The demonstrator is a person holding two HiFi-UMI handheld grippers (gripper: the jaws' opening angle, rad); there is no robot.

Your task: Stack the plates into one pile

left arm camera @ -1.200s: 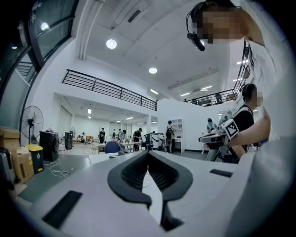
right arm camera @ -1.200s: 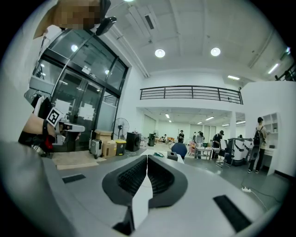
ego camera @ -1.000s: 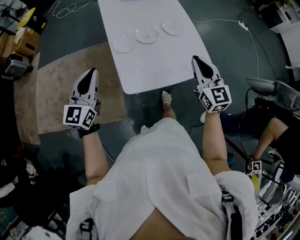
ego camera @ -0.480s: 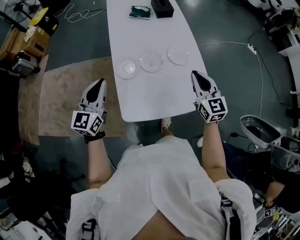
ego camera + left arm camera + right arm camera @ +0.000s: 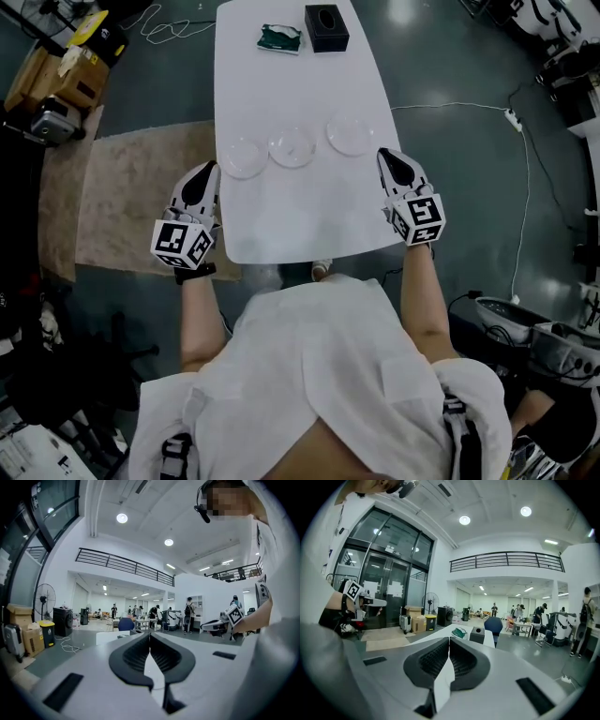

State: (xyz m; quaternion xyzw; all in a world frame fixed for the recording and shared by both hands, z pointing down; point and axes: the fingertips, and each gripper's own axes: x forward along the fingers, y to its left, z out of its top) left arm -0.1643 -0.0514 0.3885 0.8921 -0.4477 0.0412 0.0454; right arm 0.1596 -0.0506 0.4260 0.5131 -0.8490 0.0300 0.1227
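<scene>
Three clear glass plates lie in a row across the white table (image 5: 281, 216) in the head view: the left plate (image 5: 242, 157), the middle plate (image 5: 292, 146) and the right plate (image 5: 351, 134). My left gripper (image 5: 208, 172) hovers at the table's left edge, just short of the left plate, jaws shut and empty. My right gripper (image 5: 386, 157) hangs at the table's right edge beside the right plate, also shut with nothing held. Both gripper views look level across the room; the left gripper (image 5: 149, 634) and right gripper (image 5: 449, 640) show their tips pressed together.
At the table's far end sit a black box (image 5: 326, 27) and a green packet (image 5: 280, 37); both also show as the box (image 5: 476, 634) and packet (image 5: 459, 632). A tan rug (image 5: 131, 197) lies left of the table. Cardboard boxes (image 5: 52, 80) and cables lie around.
Both grippers have advanced along the table's sides toward the plates. The view has shifted, bringing the table's far end with the box and packet into sight.
</scene>
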